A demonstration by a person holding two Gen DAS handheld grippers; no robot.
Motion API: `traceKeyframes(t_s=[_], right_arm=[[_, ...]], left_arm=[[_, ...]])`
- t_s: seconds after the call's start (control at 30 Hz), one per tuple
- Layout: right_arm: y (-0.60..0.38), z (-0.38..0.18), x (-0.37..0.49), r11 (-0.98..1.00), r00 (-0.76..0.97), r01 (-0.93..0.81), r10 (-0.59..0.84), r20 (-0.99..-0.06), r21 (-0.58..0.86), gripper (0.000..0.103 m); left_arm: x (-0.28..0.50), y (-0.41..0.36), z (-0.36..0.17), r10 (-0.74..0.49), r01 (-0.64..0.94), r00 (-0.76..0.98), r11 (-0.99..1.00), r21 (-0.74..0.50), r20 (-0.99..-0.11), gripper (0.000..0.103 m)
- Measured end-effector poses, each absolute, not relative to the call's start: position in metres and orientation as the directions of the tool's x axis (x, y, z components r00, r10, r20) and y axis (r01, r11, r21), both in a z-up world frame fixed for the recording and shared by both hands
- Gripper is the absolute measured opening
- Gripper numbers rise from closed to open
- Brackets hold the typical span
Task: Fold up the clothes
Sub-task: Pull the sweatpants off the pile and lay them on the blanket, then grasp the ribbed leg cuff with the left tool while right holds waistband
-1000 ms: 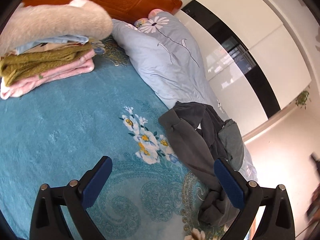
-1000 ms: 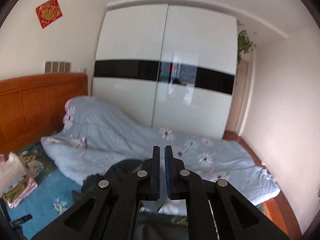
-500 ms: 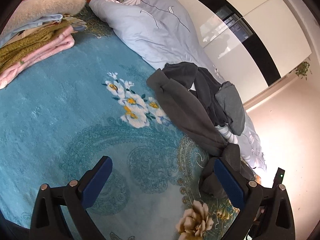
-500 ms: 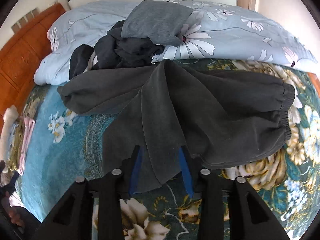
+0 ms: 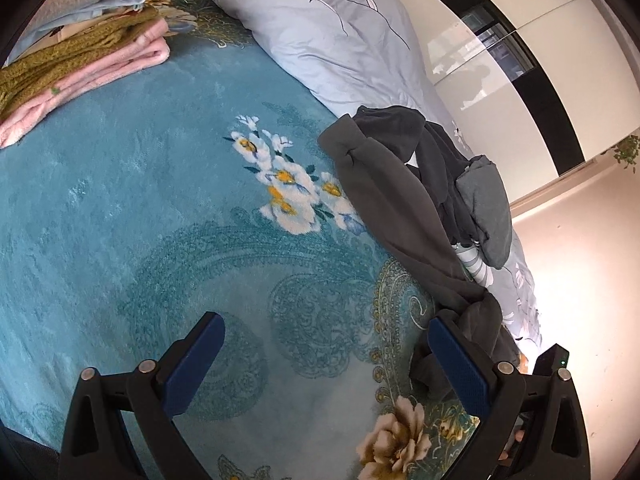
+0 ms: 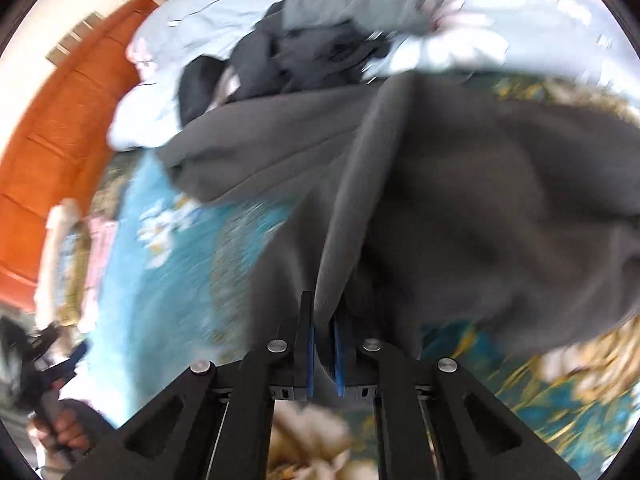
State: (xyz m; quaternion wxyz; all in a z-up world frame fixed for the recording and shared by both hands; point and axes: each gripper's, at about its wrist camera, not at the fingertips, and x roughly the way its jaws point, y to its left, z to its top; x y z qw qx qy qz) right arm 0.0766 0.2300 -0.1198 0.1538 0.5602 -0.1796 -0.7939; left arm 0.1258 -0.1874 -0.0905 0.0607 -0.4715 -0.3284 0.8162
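Dark grey trousers (image 5: 392, 204) lie stretched across the teal floral bedspread (image 5: 120, 200), one end on the pale blue quilt. In the blurred right wrist view the trousers (image 6: 460, 200) fill the middle. My right gripper (image 6: 322, 340) is shut on a fold of their fabric near the lower edge. My left gripper (image 5: 324, 364) is open and empty above the bedspread, its right finger (image 5: 460, 364) close beside the bunched trouser end (image 5: 476, 320).
A stack of folded clothes (image 5: 76, 60) lies at the far left by the orange headboard (image 6: 60, 140). A pale blue floral quilt (image 5: 336, 32) runs along the far side with more dark garments (image 5: 480, 200) on it. The bed's edge is at right.
My right gripper swung down from facing the wardrobe, went around the trouser edge and closed on it. My left gripper moved forward and right, toward the trousers, staying open.
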Motion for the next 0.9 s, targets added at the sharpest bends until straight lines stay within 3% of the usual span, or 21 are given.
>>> traceKeyframes(t_s=[0.2,0.33,0.53,0.6,0.67,0.8,0.9], right_arm=[[0.224,-0.118,0.080,-0.705,-0.336,-0.026,-0.661,-0.671,0.708,0.006],[0.201,-0.073,0.050,-0.604,-0.384,0.062,-0.749,-0.539,0.795,0.006],[0.220,0.013,0.033,-0.380,-0.532,0.237,-0.821,-0.208,0.894,0.006],[0.236,0.014,0.040,-0.330,-0.561,0.234,-0.814,-0.151,0.914,0.006],[0.250,-0.004,0.052,-0.338,-0.578,0.187,-0.797,-0.175,0.922,0.006],[0.255,-0.090,0.096,-0.532,-0.463,-0.045,-0.739,-0.489,0.846,0.006],[0.252,-0.152,0.131,-0.584,-0.354,-0.199,-0.706,-0.613,0.787,0.006]], left_arm=[[0.121,-0.174,-0.096,0.401,0.196,-0.493,-0.814,-0.547,-0.772,0.103],[0.125,-0.178,-0.094,0.384,0.214,-0.501,-0.813,-0.541,-0.775,0.103],[0.131,-0.194,-0.093,0.392,0.250,-0.541,-0.770,-0.587,-0.744,0.103],[0.131,-0.196,-0.094,0.396,0.260,-0.543,-0.759,-0.597,-0.740,0.103],[0.129,-0.196,-0.095,0.400,0.260,-0.540,-0.758,-0.599,-0.741,0.103],[0.123,-0.180,-0.103,0.407,0.252,-0.493,-0.779,-0.574,-0.769,0.103],[0.116,-0.161,-0.117,0.418,0.270,-0.439,-0.783,-0.561,-0.795,0.103]])
